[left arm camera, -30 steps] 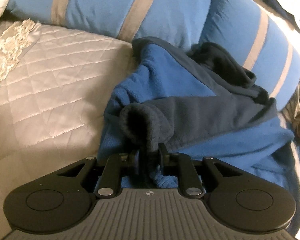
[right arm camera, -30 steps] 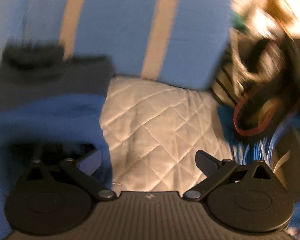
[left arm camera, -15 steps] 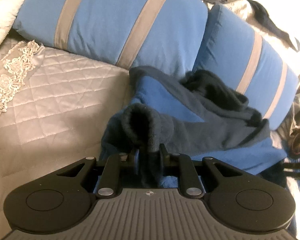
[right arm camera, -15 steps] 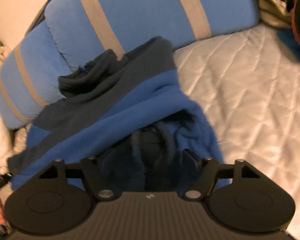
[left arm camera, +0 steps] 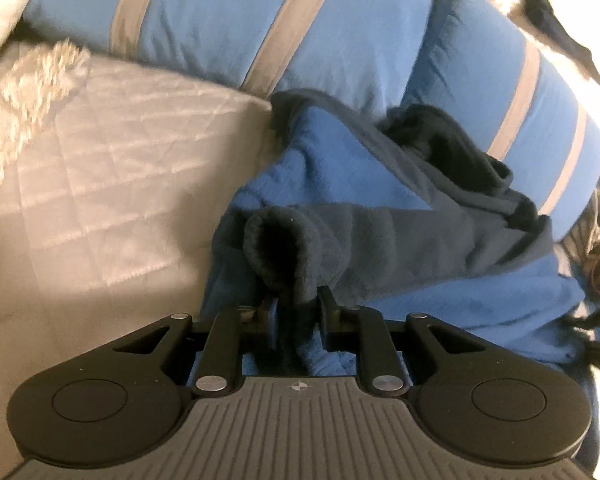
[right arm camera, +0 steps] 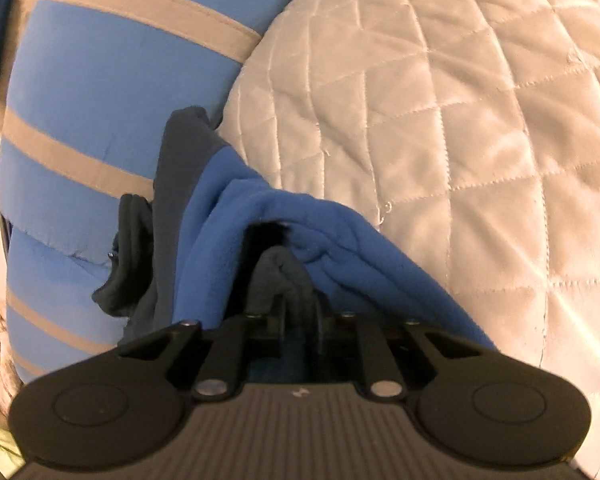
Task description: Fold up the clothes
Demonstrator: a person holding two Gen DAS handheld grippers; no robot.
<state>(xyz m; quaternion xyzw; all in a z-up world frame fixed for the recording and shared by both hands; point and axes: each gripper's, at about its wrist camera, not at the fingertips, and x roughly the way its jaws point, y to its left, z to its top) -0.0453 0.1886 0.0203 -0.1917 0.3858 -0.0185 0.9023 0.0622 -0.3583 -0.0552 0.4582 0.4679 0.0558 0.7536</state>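
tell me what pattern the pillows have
Blue with tan stripes; the pillows show best in the left wrist view.

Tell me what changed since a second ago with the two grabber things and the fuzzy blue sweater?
The right gripper swung over from the bare quilt, came down onto the blue and dark grey fleece sweater, and its fingers have just been closing; they now pinch a grey fold of it. The left gripper stayed clamped on the sweater's dark cuff. The blue striped pillows and the quilted beige bedspread stayed put.
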